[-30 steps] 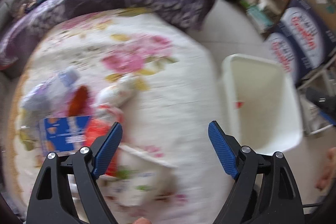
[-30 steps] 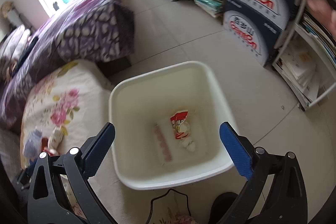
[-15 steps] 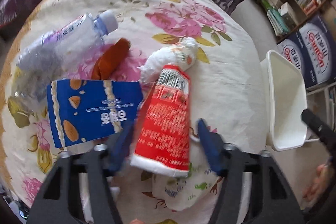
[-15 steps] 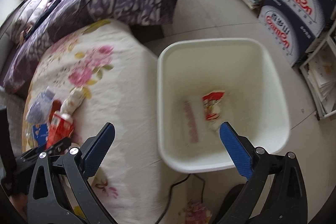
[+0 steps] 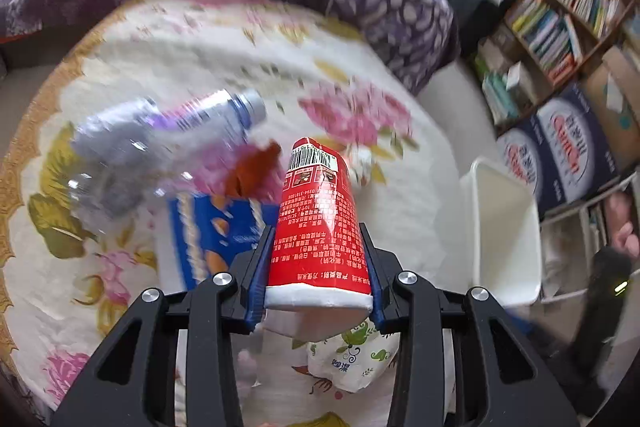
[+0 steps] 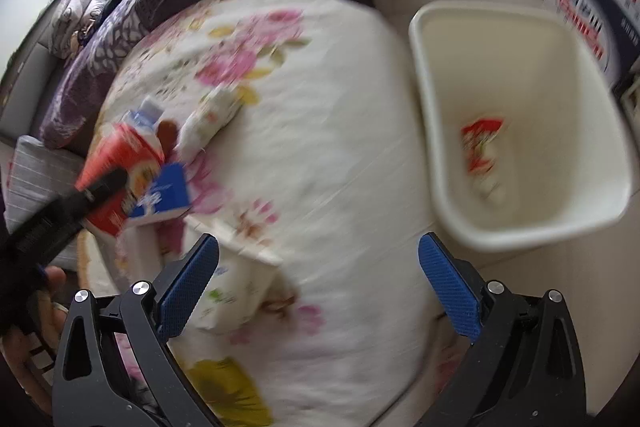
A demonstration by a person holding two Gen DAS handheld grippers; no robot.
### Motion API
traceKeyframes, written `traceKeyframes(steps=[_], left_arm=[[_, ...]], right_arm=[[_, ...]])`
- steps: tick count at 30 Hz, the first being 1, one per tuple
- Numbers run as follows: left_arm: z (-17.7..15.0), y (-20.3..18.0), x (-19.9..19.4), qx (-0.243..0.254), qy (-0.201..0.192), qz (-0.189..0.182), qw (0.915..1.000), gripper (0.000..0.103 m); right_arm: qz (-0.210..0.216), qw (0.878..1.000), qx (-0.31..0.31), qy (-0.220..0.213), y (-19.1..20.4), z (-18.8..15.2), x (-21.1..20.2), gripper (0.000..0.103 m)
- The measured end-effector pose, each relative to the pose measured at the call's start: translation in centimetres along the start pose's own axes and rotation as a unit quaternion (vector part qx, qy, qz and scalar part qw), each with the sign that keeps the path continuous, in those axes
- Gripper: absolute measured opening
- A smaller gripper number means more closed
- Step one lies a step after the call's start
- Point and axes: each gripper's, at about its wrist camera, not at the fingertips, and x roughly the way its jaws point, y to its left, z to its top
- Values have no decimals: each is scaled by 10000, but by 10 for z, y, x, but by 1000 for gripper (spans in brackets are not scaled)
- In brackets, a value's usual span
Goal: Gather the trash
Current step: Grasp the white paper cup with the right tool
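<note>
Since half a second earlier the left gripper (image 5: pixel 318 263) had closed on the red carton (image 5: pixel 320 227) and lifted it off the floral sheet (image 5: pixel 200 67), so the pick was judged made and the carry to the white bin (image 5: pixel 506 239), at right of the left view, remained. The right gripper (image 6: pixel 318 287) stood wide open and empty. Bottle (image 5: pixel 160 143), blue packet (image 5: pixel 208 231) and a wrapper, apparently paper, lay lower centre; the bin mouth (image 6: pixel 516 131) was unobstructed.
</note>
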Motion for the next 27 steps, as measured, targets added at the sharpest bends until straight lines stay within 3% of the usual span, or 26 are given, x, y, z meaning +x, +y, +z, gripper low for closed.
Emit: traceKeyframes(steps=[6,18,19,21,27], left_arm=[[10,12,-30,-44,-477,96,9988,39],[8,42,-37,-198,-547,249,9980,39],[8,44,-36,-212,-547,258,9979,39],[8,47,-35,-229,-556,293,9978,39],[7,50,-29,-220,-607,475,9968,39]], right_arm=[[117,9995,280,108,31,-19,19,96],[-261,9986,-377,270,81,-36,61,97],[-288,9983,-476,181,84,-35,61,94],[-245,9976,-641,93,88,-32,61,75],[-92,9957,-893,-221,92,-12,50,64]])
